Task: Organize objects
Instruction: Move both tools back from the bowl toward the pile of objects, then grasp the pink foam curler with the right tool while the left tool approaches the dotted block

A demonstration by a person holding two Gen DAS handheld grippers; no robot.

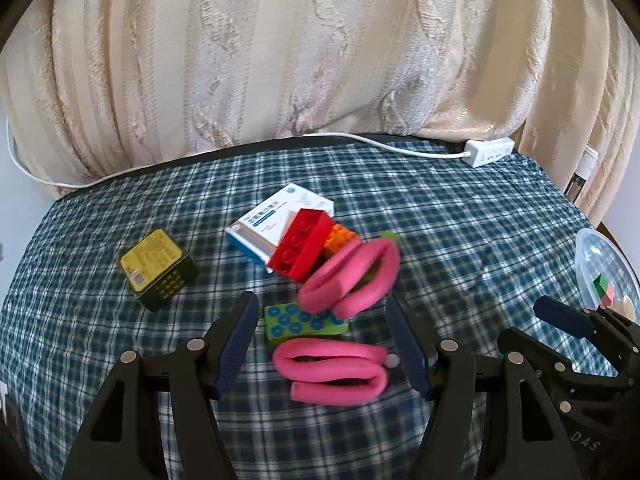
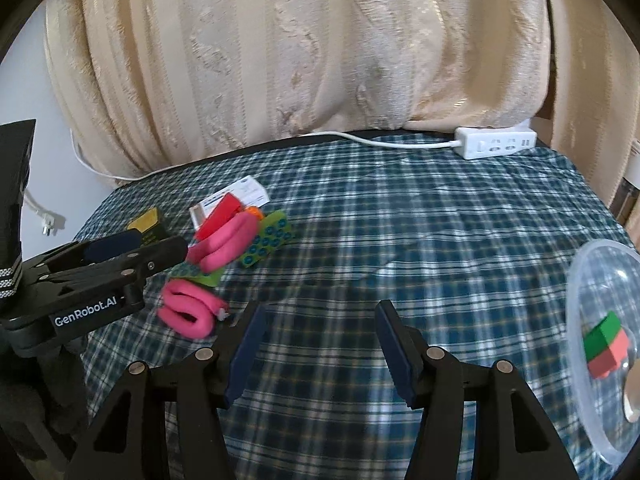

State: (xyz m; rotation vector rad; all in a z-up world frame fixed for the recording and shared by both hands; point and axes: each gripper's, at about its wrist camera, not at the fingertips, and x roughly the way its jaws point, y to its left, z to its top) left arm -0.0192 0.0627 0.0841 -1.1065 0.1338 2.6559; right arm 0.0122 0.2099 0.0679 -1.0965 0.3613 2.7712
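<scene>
On the plaid cloth lies a heap: a red brick, an orange brick, a white-and-blue box, a green studded plate and two pink foam rollers. My left gripper hovers open over the nearer roller and the plate, its pads clear of both. In the right wrist view the left gripper hangs above the same heap. My right gripper stands open over bare cloth, nothing between its fingers. A clear plastic bowl at the right holds a red-and-green block.
A yellow-and-black box sits left of the heap. A white power strip with its cable lies at the table's far edge, in front of a cream curtain. Bare plaid cloth stretches between the heap and the bowl.
</scene>
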